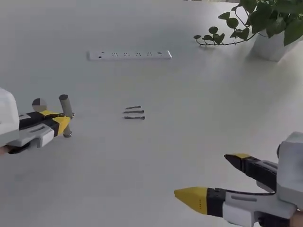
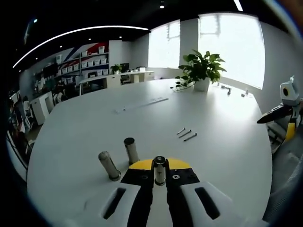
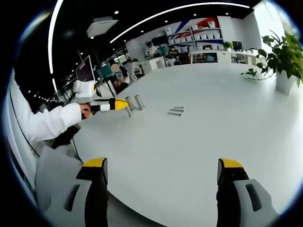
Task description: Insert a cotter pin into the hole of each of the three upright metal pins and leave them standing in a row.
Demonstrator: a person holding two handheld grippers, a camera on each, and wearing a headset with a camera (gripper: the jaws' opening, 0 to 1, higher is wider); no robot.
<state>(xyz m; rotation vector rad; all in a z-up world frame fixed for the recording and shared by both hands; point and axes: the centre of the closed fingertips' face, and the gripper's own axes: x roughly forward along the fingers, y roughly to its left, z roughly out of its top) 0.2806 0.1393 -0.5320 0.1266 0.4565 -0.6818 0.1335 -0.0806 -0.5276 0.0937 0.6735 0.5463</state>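
My left gripper (image 2: 159,176) is shut on one upright metal pin (image 2: 159,169) at its yellow tips. It sits at the left of the table in the head view, left gripper (image 1: 62,124), with the held pin (image 1: 67,133) mostly hidden by the jaws. Two more grey metal pins (image 2: 109,165) (image 2: 131,150) stand just beyond, pins (image 1: 65,105) (image 1: 39,103). Three thin cotter pins (image 1: 134,112) lie side by side mid-table, apart from both grippers. My right gripper (image 1: 210,177) is open near the front right with nothing between its fingers, right gripper (image 3: 162,165).
A white power strip (image 1: 130,55) lies at the back of the white table (image 1: 156,156). A potted plant (image 1: 270,28) stands at the back right corner. A person's white sleeve (image 3: 45,123) holds the left gripper. Shelves and desks are far behind.
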